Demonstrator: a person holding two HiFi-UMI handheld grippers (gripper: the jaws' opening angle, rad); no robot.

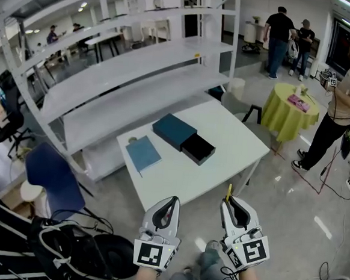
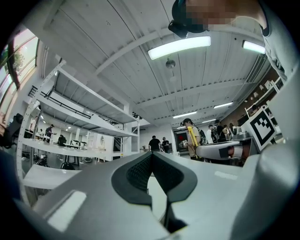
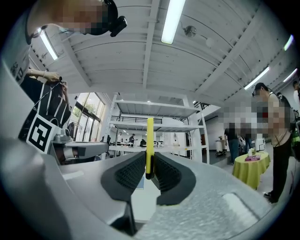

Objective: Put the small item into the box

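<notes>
My right gripper (image 1: pixel 229 199) (image 3: pixel 149 171) is shut on a thin yellow stick (image 3: pixel 149 145) (image 1: pixel 229 192) that pokes up past the tips. My left gripper (image 1: pixel 171 201) (image 2: pixel 151 161) is shut with nothing between its pads. Both are held near the front edge of the white table (image 1: pixel 222 155). On the table lies a dark teal box (image 1: pixel 174 131) with its black drawer (image 1: pixel 198 148) pulled out to the right. A blue flat lid or book (image 1: pixel 142 154) lies to its left. The yellow stick also shows in the left gripper view (image 2: pixel 191 136), sticking out of the right gripper.
White shelving (image 1: pixel 127 60) stands behind the table. A blue chair (image 1: pixel 51 175) and black cables (image 1: pixel 64 242) are at the left. A round table with yellow-green cloth (image 1: pixel 290 112) stands at the right, with a person (image 1: pixel 340 113) beside it and two more people (image 1: pixel 288 39) farther back.
</notes>
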